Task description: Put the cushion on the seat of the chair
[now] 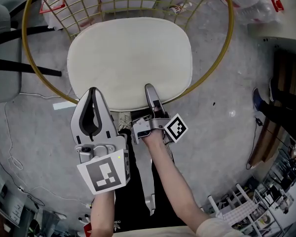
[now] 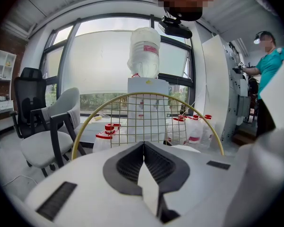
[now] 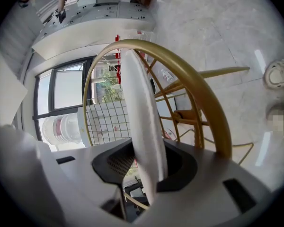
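Observation:
The cream cushion point(image 1: 130, 58) lies flat on the seat of the gold wire chair point(image 1: 222, 53), inside its round rim. My right gripper point(image 1: 149, 89) reaches over the cushion's front edge. In the right gripper view the cushion's edge point(image 3: 142, 122) runs between the jaws; a dark gap shows beside the left pad, so this gripper point(image 3: 146, 150) is open around the edge. My left gripper point(image 1: 92, 92) hovers at the cushion's front left corner, its tips together and nothing held. In its own view the left gripper point(image 2: 143, 144) faces the chair's mesh back point(image 2: 146, 112).
A grey chair point(image 1: 2, 48) stands left of the gold chair. Water bottles point(image 2: 104, 138) and a dispenser with a big jug point(image 2: 144, 53) sit behind the mesh back. A person in teal point(image 2: 270, 60) stands far right. The holder's shoes point(image 1: 123, 120) are under the seat's front edge.

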Motion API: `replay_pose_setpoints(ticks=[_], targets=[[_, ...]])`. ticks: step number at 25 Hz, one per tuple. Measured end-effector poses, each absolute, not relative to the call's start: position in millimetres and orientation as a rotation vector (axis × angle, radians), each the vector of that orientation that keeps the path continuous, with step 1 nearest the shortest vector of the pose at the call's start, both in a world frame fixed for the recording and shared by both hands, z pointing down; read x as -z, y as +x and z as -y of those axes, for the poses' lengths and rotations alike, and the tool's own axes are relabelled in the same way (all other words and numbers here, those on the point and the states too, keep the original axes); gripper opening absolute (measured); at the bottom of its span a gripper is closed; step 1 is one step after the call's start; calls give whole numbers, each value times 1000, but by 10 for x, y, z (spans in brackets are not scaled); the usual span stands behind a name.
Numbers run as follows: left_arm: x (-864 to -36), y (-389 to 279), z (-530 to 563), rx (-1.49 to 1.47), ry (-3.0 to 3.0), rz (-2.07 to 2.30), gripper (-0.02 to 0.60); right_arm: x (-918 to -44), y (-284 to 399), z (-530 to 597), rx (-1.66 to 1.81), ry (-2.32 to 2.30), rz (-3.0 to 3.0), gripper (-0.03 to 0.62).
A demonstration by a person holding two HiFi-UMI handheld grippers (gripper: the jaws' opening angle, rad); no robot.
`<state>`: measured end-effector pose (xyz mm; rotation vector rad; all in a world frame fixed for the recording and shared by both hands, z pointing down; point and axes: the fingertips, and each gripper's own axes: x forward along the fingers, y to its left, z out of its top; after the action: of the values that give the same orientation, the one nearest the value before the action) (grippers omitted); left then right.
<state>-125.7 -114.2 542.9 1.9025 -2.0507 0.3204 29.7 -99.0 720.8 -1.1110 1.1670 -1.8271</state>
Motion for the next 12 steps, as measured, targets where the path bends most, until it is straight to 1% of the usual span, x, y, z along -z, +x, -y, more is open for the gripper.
replay_pose_setpoints(ticks=[9,12], targets=[[-5490,-1253,1066,-343,1901,2047,14,-7152,352,874,1815,-1119,-1141,118],[-5480,-1234,1073,-336,1893,2047,14,-7165,390,772,1828,-1132,-1140,127]])
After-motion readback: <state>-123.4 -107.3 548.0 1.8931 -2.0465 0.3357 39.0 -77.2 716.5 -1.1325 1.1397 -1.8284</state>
